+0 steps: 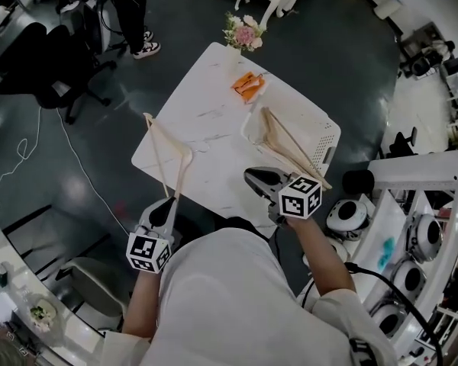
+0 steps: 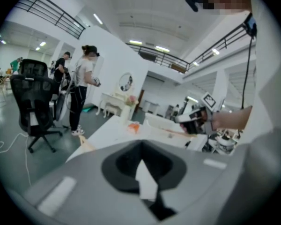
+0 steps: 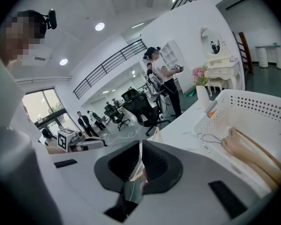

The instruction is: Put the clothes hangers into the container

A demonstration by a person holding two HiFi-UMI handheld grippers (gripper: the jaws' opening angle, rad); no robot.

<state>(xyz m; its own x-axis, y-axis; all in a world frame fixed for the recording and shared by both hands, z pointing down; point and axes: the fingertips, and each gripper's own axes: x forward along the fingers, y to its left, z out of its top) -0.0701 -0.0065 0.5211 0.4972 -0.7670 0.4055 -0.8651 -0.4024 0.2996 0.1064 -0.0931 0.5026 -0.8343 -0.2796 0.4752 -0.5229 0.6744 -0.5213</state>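
Right tool point(image 1: 253, 178) shut, empty; left tool point(image 1: 168, 206) seemingly grips hanger point(image 1: 156, 152); second hanger point(image 1: 282, 137) lies in basket point(image 1: 326, 133)

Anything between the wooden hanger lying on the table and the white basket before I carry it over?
Nothing visible. Bare table separates the hanger from the basket; the orange item lies farther back, off that line.

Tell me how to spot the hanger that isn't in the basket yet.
Find the white table in the middle of the dark floor. A white basket with holes sits at its right end. Your wooden hanger lies alone on the table's left side, out in the open, unlike any inside the basket.
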